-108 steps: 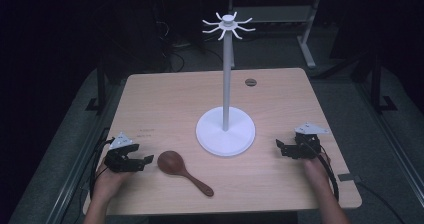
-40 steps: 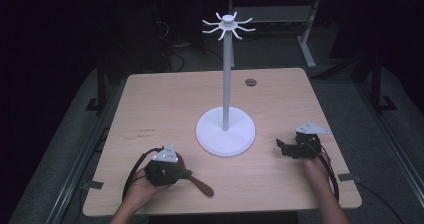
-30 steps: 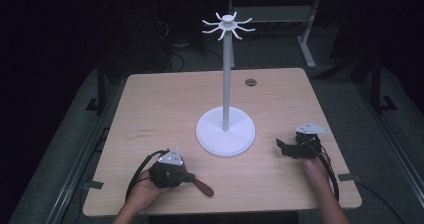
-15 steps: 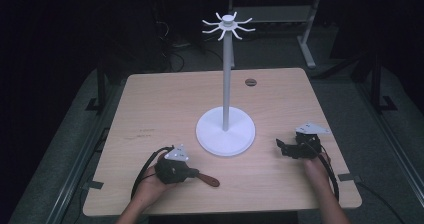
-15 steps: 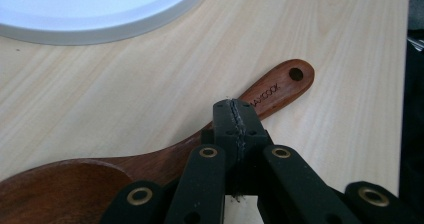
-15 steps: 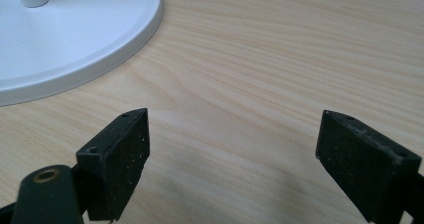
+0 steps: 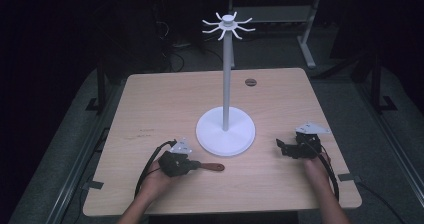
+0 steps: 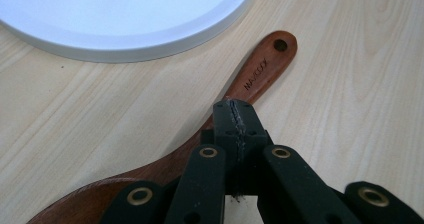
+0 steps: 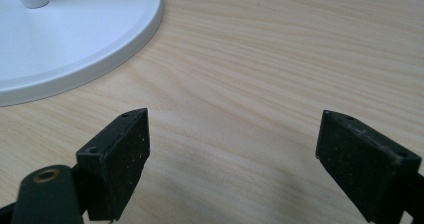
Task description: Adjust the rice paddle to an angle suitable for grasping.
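Dark red-brown wood, the spoon (image 8: 260, 71) lies flat on the table (image 7: 160, 99) near its front edge, just in front of the white stand (image 7: 225, 131), handle end pointing right. The left gripper (image 8: 235, 116) sits over the handle with its jaws pressed together above it; whether they pinch the wood I cannot tell. The right gripper (image 9: 232, 159) rests near the right edge, jaws wide apart over bare wood. Much pale tabletop lies free behind the stand. The room around is dark.
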### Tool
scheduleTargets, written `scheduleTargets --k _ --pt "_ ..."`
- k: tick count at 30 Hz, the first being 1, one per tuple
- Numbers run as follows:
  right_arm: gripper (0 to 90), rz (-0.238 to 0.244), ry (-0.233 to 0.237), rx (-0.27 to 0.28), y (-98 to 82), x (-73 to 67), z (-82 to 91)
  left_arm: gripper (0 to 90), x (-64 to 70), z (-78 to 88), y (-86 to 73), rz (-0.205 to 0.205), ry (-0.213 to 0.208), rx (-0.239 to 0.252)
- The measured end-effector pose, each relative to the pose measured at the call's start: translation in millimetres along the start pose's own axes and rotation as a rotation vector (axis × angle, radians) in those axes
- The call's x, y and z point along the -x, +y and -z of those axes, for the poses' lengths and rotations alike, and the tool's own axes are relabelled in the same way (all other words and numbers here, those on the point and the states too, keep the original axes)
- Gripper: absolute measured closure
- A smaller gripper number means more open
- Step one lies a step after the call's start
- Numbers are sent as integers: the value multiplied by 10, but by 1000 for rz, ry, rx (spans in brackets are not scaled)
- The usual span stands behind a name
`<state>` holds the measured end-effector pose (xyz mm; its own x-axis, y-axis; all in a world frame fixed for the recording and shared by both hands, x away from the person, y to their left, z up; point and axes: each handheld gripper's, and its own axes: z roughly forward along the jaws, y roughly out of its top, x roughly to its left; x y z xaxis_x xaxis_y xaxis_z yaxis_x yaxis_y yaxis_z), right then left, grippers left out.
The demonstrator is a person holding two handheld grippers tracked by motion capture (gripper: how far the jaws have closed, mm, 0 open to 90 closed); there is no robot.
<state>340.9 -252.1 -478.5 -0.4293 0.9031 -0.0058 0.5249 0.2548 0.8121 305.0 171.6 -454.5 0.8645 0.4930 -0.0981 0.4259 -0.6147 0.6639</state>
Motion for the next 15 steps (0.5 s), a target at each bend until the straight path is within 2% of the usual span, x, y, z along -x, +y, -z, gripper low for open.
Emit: scheduleTargets --k 5,9,10,11,14,15 --pt "134 -1 1 0 0 1 0 897 -7 21 -10 14 -2 13" --pt "134 1 0 1 0 0 -1 897 -57 101 -10 15 -3 24" --pt "134 0 1 0 0 1 0 897 -92 143 -20 28 7 25" --pt "134 -1 1 0 0 0 0 897 -120 167 -22 14 16 21" --pt "134 2 -1 1 0 -1 -1 897 -207 241 -47 45 40 36" --pt "135 2 -1 1 0 -1 -1 897 -243 259 -49 36 45 33"
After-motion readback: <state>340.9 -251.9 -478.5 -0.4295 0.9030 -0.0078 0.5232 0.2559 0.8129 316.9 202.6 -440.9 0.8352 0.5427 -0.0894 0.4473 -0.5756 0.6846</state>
